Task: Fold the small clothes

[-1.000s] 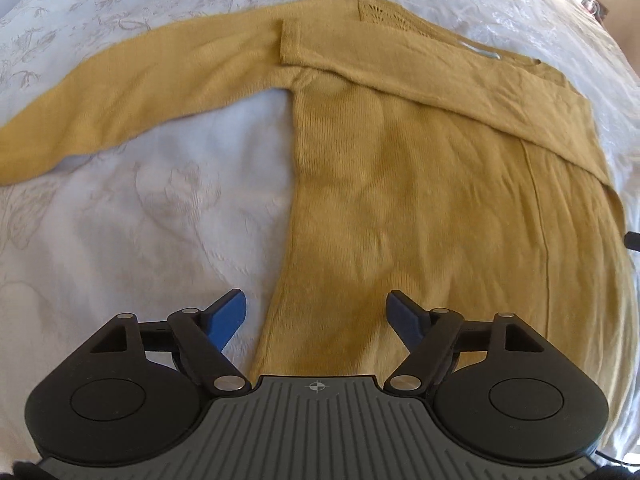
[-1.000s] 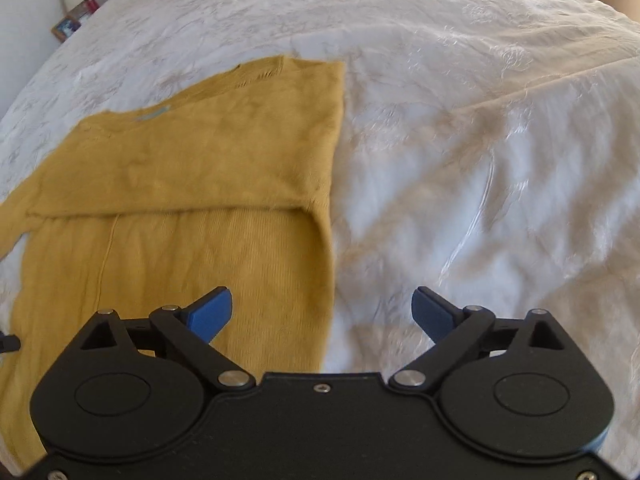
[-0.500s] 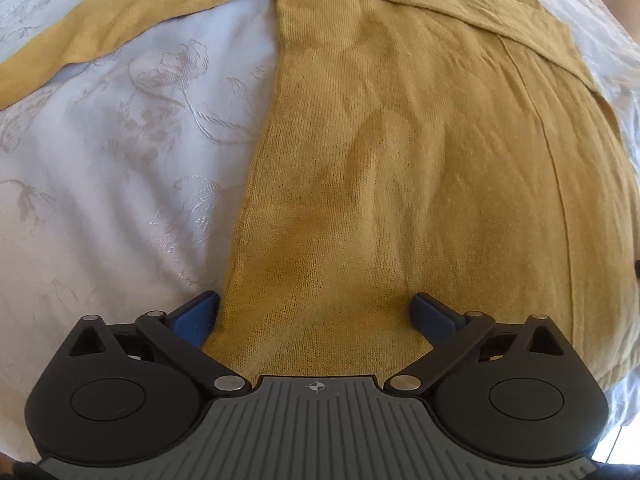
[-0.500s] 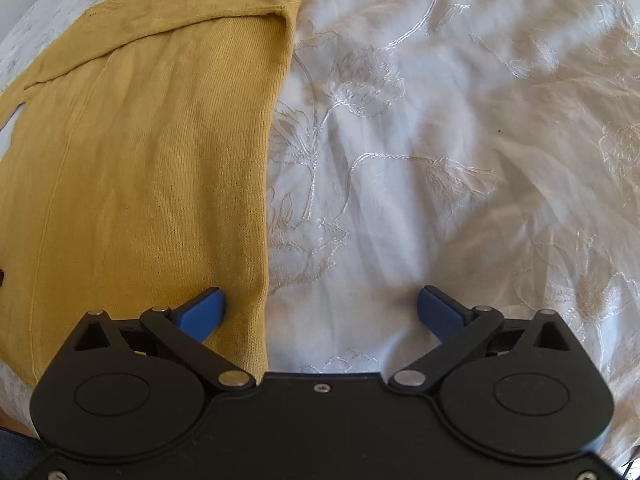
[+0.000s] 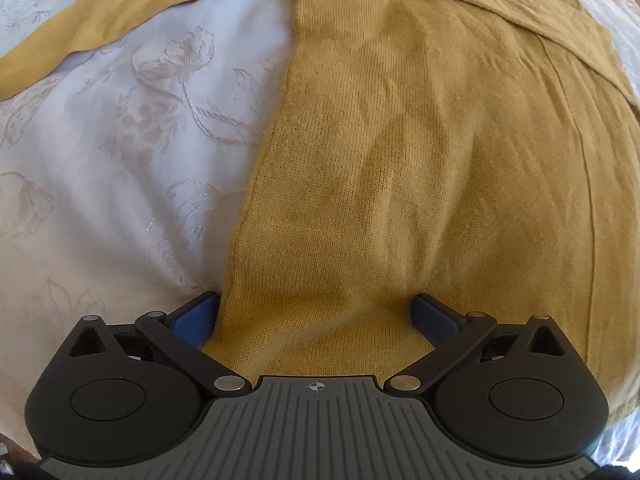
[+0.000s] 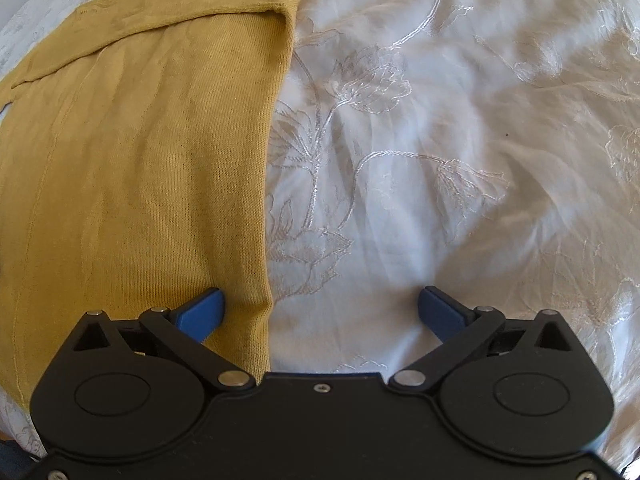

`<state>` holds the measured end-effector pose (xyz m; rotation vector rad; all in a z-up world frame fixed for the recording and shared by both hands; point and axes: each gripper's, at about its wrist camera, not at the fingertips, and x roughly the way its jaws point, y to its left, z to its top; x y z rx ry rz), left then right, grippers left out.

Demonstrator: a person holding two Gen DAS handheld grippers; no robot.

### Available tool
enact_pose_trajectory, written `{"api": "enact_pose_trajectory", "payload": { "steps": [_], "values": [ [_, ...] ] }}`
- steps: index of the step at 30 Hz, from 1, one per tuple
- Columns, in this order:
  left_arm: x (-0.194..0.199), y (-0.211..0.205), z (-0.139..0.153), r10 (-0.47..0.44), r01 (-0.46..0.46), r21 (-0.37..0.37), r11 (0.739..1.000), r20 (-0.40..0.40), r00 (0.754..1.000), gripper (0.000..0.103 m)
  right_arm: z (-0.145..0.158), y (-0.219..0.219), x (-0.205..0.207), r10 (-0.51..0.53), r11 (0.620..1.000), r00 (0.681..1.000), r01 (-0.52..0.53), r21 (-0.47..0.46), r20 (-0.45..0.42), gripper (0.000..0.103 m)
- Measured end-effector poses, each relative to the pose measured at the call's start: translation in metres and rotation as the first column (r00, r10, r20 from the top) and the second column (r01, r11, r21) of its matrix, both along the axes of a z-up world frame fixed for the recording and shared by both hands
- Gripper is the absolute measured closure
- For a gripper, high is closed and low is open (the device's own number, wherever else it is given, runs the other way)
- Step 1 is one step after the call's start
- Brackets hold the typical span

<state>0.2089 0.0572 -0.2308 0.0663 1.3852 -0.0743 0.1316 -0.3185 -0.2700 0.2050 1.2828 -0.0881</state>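
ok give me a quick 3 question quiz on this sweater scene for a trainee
1. True or false: the left hand-held gripper is shut on the sweater.
2. Which sweater edge lies between the right hand-held gripper's fingers: A its left, B its right?
3. Fill in: the sweater lies on a white embroidered ____.

Key: 1 false, both stand open. 2 B. 3 bedspread.
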Motion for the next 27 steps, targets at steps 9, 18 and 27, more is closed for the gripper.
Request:
{"api": "enact_pose_trajectory", "payload": {
  "steps": [9, 18, 27],
  "values": [
    [0.021, 0.021, 0.032, -0.058, 0.062, -0.055, 0.997, 0.082, 0.995, 0.031, 0.035, 0.014, 0.015, -0.101, 0.989, 0.995, 0.102, -0.106, 0.013, 0.011],
    [0.063, 0.154, 0.080, 0.146, -0.149, -0.014, 0.989, 0.299, 0.943, 0.031, 0.112, 0.083, 0.050, -0.173, 0.981, 0.965, 0.187, -0.055, 0.199, 0.011],
    [0.104, 0.299, 0.101, 0.303, -0.349, 0.048, 0.936, 0.395, 0.867, 0.031, 0.139, 0.192, 0.100, -0.047, 0.998, 0.960, 0.034, 0.050, 0.275, 0.011]
  ]
}}
